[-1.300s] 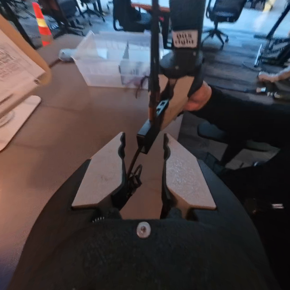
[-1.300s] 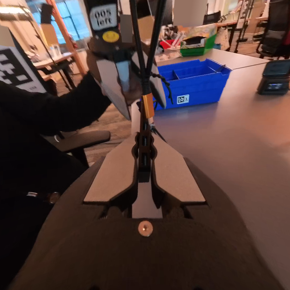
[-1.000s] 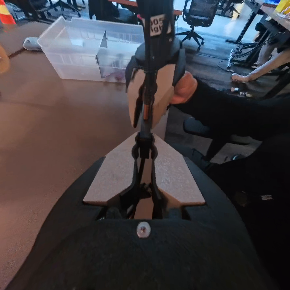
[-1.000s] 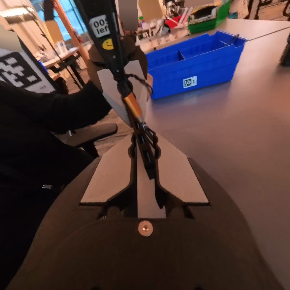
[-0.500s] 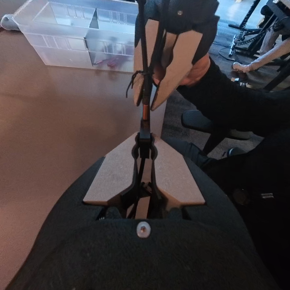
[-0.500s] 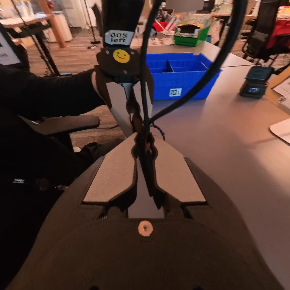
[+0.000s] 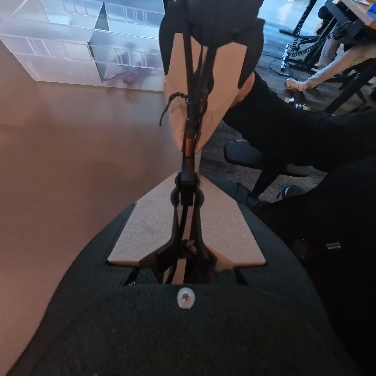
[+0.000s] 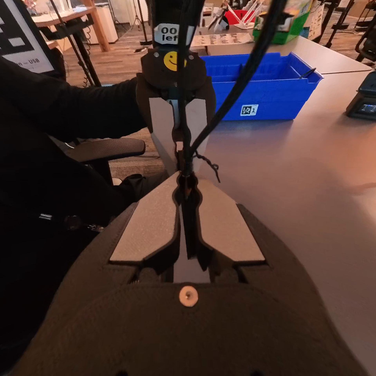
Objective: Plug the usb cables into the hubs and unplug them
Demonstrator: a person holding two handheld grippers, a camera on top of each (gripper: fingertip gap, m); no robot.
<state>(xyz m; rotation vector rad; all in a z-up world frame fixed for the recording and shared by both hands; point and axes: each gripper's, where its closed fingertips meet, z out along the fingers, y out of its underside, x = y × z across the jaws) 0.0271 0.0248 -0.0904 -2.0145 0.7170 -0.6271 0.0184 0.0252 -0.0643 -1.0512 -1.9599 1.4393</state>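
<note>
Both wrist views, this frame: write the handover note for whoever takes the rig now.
Left gripper: jaws shut on the black plug.
Right gripper: jaws shut on the slim black hub, held edge-on.
Both are lifted above the table, tips facing. A copper-collared connector lies between them.
Whether the plug is seated cannot be told.
Blue bin and clear bin sit on the table.
Left: confirm seating, unplug, continue with the remaining cables.

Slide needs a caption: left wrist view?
Left gripper clamps a black plug, facing the right gripper above the table.
</note>
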